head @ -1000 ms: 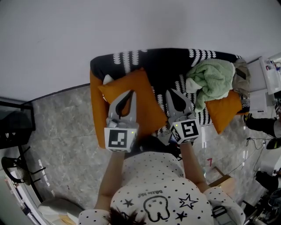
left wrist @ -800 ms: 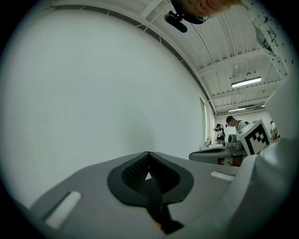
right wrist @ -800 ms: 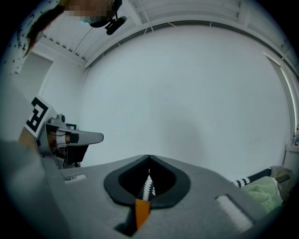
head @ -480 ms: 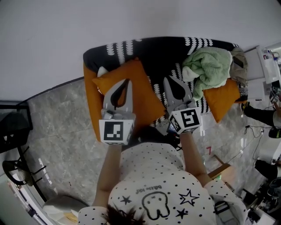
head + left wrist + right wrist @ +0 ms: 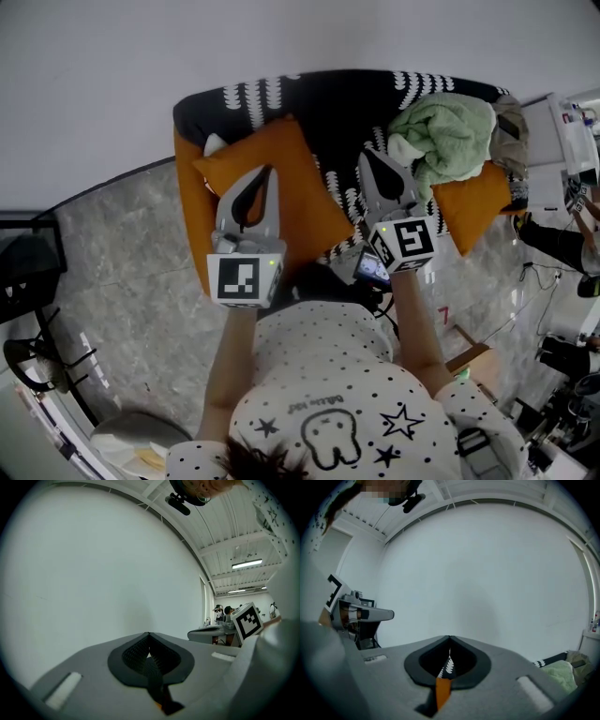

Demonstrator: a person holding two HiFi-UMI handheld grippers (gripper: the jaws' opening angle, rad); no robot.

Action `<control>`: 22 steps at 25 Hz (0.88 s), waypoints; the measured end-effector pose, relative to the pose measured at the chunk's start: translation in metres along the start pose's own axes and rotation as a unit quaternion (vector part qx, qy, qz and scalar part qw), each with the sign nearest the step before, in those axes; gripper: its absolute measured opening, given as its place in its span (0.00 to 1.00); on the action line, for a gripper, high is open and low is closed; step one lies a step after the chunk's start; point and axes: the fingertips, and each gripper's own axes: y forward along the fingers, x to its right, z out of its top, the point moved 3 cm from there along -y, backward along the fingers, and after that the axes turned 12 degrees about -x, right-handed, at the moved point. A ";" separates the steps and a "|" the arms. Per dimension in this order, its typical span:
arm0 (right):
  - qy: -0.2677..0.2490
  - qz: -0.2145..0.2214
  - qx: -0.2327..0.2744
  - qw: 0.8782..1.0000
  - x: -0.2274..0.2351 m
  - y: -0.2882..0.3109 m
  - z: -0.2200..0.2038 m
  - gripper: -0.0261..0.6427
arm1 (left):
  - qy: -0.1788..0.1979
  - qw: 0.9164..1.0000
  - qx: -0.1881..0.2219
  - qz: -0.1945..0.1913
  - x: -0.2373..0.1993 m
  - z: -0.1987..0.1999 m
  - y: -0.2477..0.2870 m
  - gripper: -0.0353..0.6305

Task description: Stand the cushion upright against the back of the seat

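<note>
Hovering above the seat point(image 5: 347, 112), the left gripper point(image 5: 266, 172) and the right gripper point(image 5: 367, 153) each have their jaws pressed together, holding nothing. The orange cushion point(image 5: 305, 202) lies on the left part of the seat under the left gripper, and a green blanket point(image 5: 445, 136) is heaped at the far right.

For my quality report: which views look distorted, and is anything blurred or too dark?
Both gripper views: strong fisheye, black corners, wall bowed. Right gripper view: mosaic patch at top left. Head view: evenly lit, sharp, orange cushion clear.
</note>
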 end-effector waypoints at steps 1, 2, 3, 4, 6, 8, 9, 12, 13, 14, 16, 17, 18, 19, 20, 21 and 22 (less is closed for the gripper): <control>0.001 -0.005 -0.002 1.000 0.006 0.000 -0.001 0.04 | -0.001 1.000 -0.001 0.001 0.000 -0.001 0.000 0.04; 0.001 -0.010 -0.003 1.000 0.012 0.001 -0.002 0.04 | 0.000 1.000 -0.003 0.001 0.000 -0.001 0.001 0.04; -0.001 -0.014 -0.002 1.000 0.017 0.001 -0.002 0.04 | 0.001 1.000 -0.003 0.002 0.001 -0.001 0.001 0.04; -0.004 -0.018 0.000 1.000 0.023 0.000 -0.001 0.05 | 0.002 1.000 0.000 0.002 0.001 -0.001 0.001 0.04; -0.011 -0.030 0.005 0.999 0.040 -0.006 0.003 0.05 | 0.000 1.000 0.007 0.004 0.000 0.000 0.001 0.04; -0.021 -0.045 0.006 0.999 0.060 -0.014 0.006 0.05 | 0.002 1.000 0.005 0.006 -0.002 0.000 -0.001 0.04; -0.030 -0.053 0.004 0.998 0.070 -0.017 0.005 0.05 | 0.003 1.000 0.001 0.006 -0.002 0.001 -0.002 0.04; -0.050 -0.077 -0.008 0.996 0.097 -0.023 -0.002 0.05 | 0.004 1.000 -0.001 0.006 -0.001 0.001 -0.001 0.04; -0.051 -0.082 -0.011 0.995 0.104 -0.022 -0.005 0.05 | 0.005 1.000 0.001 0.006 0.000 0.000 0.000 0.04; -0.050 -0.086 -0.013 0.995 0.109 -0.019 -0.007 0.05 | 0.008 1.000 0.004 0.006 0.001 0.000 0.001 0.04; -0.044 -0.084 -0.013 0.995 0.111 -0.008 -0.008 0.05 | 0.010 1.000 0.001 0.004 0.003 -0.001 0.002 0.04; -0.043 -0.077 -0.013 0.996 0.108 -0.001 -0.008 0.05 | 0.008 1.000 -0.002 0.002 0.004 -0.001 0.003 0.04; -0.043 -0.066 -0.014 0.997 0.103 0.008 -0.008 0.05 | 0.008 1.000 -0.002 0.001 0.005 0.000 0.004 0.04; -0.044 -0.053 -0.016 0.998 0.095 0.018 -0.008 0.05 | 0.009 1.000 -0.002 0.000 0.005 0.000 0.005 0.04; -0.046 -0.038 -0.019 0.998 0.086 0.027 -0.009 0.05 | 0.010 1.000 -0.001 0.000 0.005 0.000 0.006 0.04; -0.049 -0.024 -0.023 0.998 0.077 0.037 -0.012 0.05 | 0.012 1.000 0.001 0.000 0.005 0.000 0.008 0.04; -0.050 -0.011 -0.029 0.998 0.069 0.046 -0.015 0.05 | 0.013 1.000 0.003 0.000 0.005 0.001 0.010 0.04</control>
